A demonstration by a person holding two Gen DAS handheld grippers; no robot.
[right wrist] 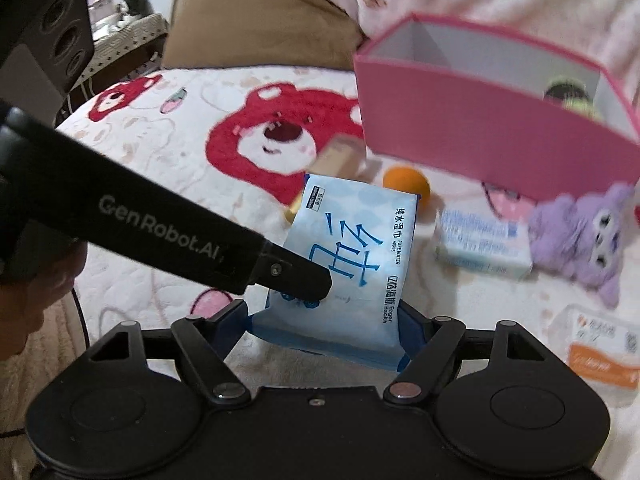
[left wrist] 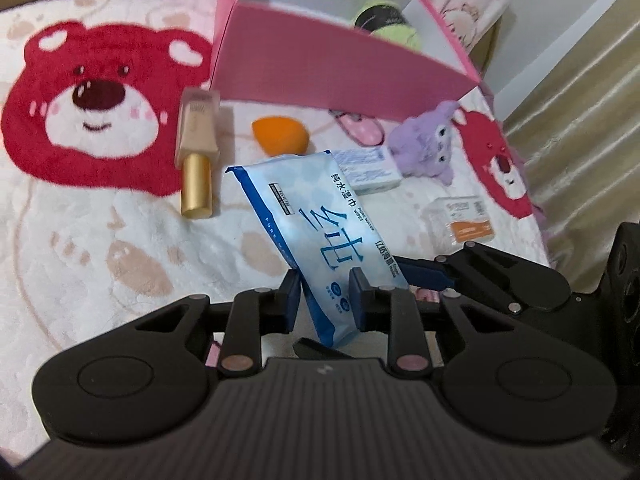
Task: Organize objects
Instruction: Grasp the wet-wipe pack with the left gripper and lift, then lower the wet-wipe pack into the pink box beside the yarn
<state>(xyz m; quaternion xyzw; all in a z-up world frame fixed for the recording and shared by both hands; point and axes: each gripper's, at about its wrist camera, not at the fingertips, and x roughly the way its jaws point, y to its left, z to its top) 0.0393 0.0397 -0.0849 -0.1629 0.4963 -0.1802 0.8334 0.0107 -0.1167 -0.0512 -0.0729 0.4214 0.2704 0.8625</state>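
A light blue pack of wet wipes (left wrist: 312, 208) is held tilted above the bear-print blanket, and both grippers grip its near end. My left gripper (left wrist: 325, 300) is shut on the pack's thin edge. My right gripper (right wrist: 324, 320) spans the width of the wipes pack (right wrist: 352, 232), its blue pads pressed against the two side edges. One left-gripper finger (right wrist: 296, 280) crosses the right wrist view onto the pack's face. Behind stands the open pink box (left wrist: 320, 60), also in the right wrist view (right wrist: 480, 128), with a green and black item (left wrist: 384, 20) inside.
On the blanket lie a beige bottle with a gold cap (left wrist: 198, 148), an orange sponge (left wrist: 280, 134), a small white carton (left wrist: 368, 168), a purple plush toy (left wrist: 428, 144) and a clear packet with an orange label (left wrist: 460, 220). The bed's edge runs at the right.
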